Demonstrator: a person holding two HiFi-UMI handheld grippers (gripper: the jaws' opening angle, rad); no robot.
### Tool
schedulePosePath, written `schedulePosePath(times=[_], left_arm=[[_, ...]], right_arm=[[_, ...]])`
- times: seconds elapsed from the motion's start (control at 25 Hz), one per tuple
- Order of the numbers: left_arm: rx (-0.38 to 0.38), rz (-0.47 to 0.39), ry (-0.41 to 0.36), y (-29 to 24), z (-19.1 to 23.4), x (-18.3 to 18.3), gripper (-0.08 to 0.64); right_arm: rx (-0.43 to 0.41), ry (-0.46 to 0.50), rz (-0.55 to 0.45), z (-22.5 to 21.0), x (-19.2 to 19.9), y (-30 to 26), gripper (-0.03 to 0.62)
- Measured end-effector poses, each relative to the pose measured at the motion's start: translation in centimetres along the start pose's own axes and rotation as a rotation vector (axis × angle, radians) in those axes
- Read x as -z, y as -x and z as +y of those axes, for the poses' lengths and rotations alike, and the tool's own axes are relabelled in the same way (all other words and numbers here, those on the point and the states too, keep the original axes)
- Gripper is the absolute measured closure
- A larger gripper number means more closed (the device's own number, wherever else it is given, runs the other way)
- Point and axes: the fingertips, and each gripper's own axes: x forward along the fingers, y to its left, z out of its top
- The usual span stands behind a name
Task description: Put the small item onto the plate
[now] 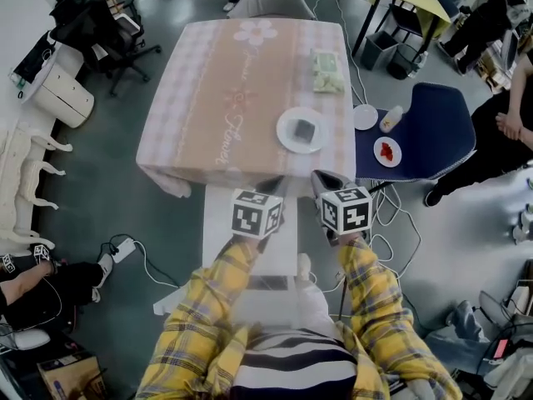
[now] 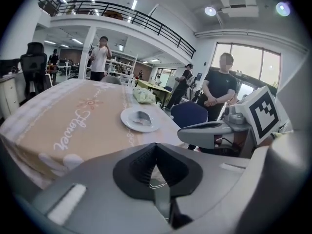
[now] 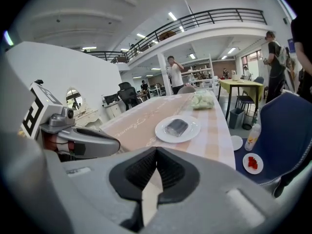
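A white plate (image 1: pixel 287 138) stands near the right front of the pink-clothed table (image 1: pixel 208 98), with a small dark grey item (image 1: pixel 305 128) lying on it. The plate (image 2: pixel 127 118) and the item (image 2: pixel 141 117) also show in the left gripper view, and the plate (image 3: pixel 192 130) with the item (image 3: pixel 176 126) in the right gripper view. Both grippers hang side by side just short of the table's front edge, apart from the plate. My left gripper (image 1: pixel 268 188) (image 2: pixel 155 147) is shut with nothing in it. My right gripper (image 1: pixel 327 182) (image 3: pixel 156 152) is shut and empty too.
A pale green bag (image 1: pixel 327 69) lies at the table's far right. Right of the table a blue chair (image 1: pixel 433 127) carries a small plate with red bits (image 1: pixel 387 152), an empty saucer (image 1: pixel 365 117) and a bottle (image 1: pixel 391 118). People stand at the right; an office chair (image 1: pixel 108 32) is at the far left.
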Motion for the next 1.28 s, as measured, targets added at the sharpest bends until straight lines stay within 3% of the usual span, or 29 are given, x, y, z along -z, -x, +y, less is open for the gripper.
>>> schedulePosePath(times=[0.28, 1.28], left_arm=[[0.006, -0.069, 0.015, 3.3, -0.7, 0.1, 0.558], [0.085, -0.085, 0.014, 11.4, -4.0, 6.7, 0.558]], right_arm=[[0.031, 0.012, -0.049, 2.2, -0.2, 2.8, 0.594], [0.109, -0.054, -0.112, 7.9, 5.1, 10.0, 0.594]])
